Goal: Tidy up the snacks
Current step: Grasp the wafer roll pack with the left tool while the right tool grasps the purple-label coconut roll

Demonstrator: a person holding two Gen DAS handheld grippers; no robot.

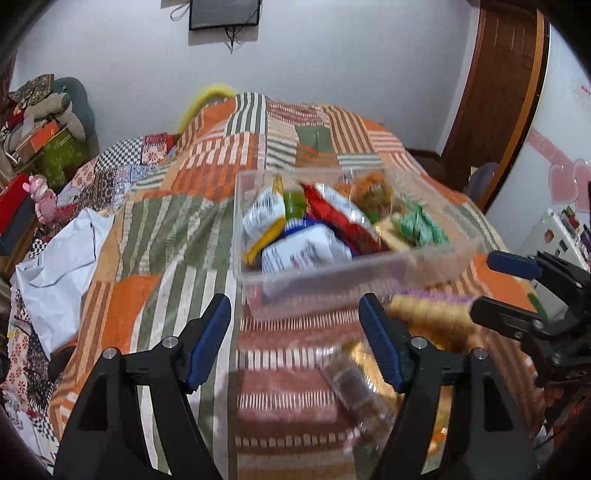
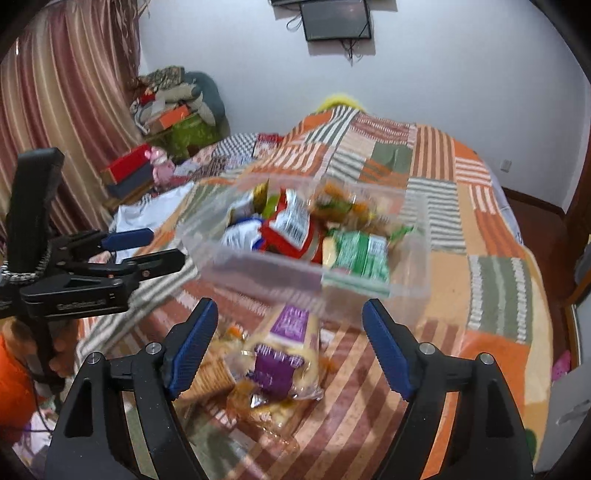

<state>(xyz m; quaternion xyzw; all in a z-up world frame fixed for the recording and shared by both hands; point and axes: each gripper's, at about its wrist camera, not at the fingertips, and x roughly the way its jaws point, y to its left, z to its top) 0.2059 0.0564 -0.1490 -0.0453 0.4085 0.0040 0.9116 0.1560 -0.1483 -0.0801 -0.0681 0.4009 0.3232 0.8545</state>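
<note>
A clear plastic box (image 1: 369, 266) (image 2: 280, 273) stands on the patchwork bedspread, filled with several snack packets in white, red, yellow and green. In front of it lie loose snacks: a purple-labelled packet (image 2: 284, 347) (image 1: 436, 295) and a clear wrapped snack (image 1: 354, 387). My left gripper (image 1: 295, 332) is open above the bedspread just short of the box, nothing between its blue pads. My right gripper (image 2: 290, 339) is open over the purple packet without touching it. Each gripper shows in the other's view, the left gripper (image 2: 147, 247) at the left edge, the right gripper (image 1: 495, 284) at the right edge.
The bedspread (image 1: 177, 229) covers the whole bed. A white cloth (image 1: 62, 269) lies at its left side. Boxes and a pile of clothes (image 2: 173, 107) stand beside a striped curtain (image 2: 66, 110). A wall screen (image 2: 334, 18) hangs behind. A wooden door (image 1: 491, 96) is at the right.
</note>
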